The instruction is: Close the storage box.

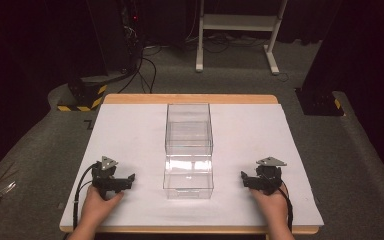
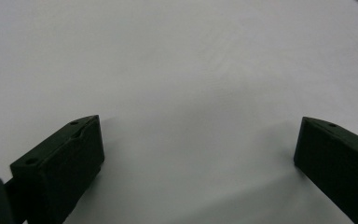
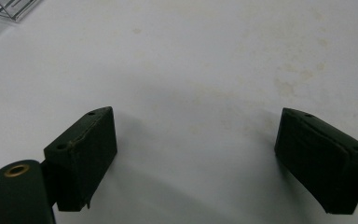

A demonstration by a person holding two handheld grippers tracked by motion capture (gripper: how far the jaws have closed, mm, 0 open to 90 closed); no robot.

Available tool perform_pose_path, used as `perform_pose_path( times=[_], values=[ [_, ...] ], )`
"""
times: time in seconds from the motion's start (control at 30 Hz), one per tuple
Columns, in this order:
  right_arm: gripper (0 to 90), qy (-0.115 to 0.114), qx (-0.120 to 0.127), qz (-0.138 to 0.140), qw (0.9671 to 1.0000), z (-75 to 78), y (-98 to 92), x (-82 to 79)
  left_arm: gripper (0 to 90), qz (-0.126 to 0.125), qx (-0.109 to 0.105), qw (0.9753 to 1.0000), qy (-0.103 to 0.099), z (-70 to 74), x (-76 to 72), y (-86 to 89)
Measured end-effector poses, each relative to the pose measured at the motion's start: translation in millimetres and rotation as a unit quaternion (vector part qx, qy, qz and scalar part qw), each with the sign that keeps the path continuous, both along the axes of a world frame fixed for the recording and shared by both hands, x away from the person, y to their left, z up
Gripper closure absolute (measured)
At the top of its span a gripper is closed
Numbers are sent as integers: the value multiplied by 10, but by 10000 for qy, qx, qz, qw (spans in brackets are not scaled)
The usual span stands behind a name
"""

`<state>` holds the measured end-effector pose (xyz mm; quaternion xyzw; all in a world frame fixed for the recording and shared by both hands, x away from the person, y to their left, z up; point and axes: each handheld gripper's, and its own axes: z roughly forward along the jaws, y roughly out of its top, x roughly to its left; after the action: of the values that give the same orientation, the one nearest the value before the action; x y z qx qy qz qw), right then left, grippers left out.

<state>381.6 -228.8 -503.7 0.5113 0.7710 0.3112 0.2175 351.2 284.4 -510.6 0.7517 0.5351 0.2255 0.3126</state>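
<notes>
Two clear plastic boxes sit end to end in the middle of the white table cover (image 1: pixel 130 130): a near box (image 1: pixel 188 176) and a far box (image 1: pixel 189 127). My left gripper (image 1: pixel 114 176) rests on the cover to the left of the near box, held by a hand, its jaws wide apart with nothing between them (image 2: pixel 198 149). My right gripper (image 1: pixel 261 175) rests to the right of that box, also open and empty (image 3: pixel 196 144). A corner of a clear box (image 3: pixel 9 8) shows at the top left of the right gripper view.
The wooden table edge (image 1: pixel 190 98) runs along the back. Beyond it stand a white desk frame (image 1: pixel 237 30), a yellow-and-black striped base (image 1: pixel 82 97) with cables, and a dark stand (image 1: pixel 320 100) at the right. Grey carpet surrounds the table.
</notes>
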Motion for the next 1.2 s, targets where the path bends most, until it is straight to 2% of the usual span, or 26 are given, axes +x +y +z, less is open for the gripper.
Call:
perform_pose_path(
  times=[0.47,1.07,1.2],
  values=[
    [124,-21,-47,-22,10000,0,12,-4,17,20,63,10000,-41,1,-3,-9],
    [125,-4,15,2,10000,-2,-1,-1,16,24,17,10000,-10,1,-1,-6],
    [124,-20,-39,-19,10000,-1,9,-5,17,16,47,10000,-25,2,-1,-5]
  ],
)
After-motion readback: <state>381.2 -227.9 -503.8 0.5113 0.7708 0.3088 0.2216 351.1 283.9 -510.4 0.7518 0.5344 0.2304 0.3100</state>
